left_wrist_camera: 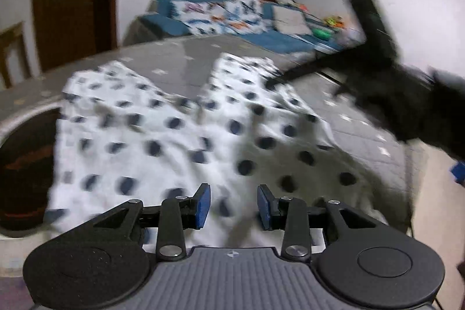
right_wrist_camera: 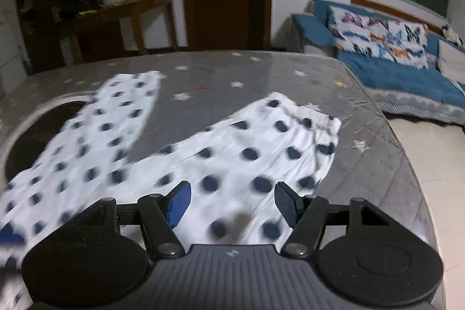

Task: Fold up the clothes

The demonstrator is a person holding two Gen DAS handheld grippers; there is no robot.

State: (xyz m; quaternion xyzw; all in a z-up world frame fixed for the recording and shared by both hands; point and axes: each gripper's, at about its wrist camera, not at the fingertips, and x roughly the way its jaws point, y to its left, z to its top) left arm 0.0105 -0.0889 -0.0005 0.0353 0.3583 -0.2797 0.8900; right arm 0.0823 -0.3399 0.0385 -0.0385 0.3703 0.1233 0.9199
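Observation:
White trousers with dark blue dots lie spread on the grey star-patterned table, both legs pointing away from me. My left gripper hovers over the near part of the cloth, its blue pads apart and gripping nothing. In the left wrist view the blurred black body of my right gripper reaches in from the right towards the right leg's far edge. In the right wrist view my right gripper is open above the trousers, with cloth below the pads but none pinched between them.
A dark round recess is sunk into the table at the left, partly under one trouser leg. A blue sofa with butterfly cushions stands past the table's right edge. A wooden desk and a door are behind.

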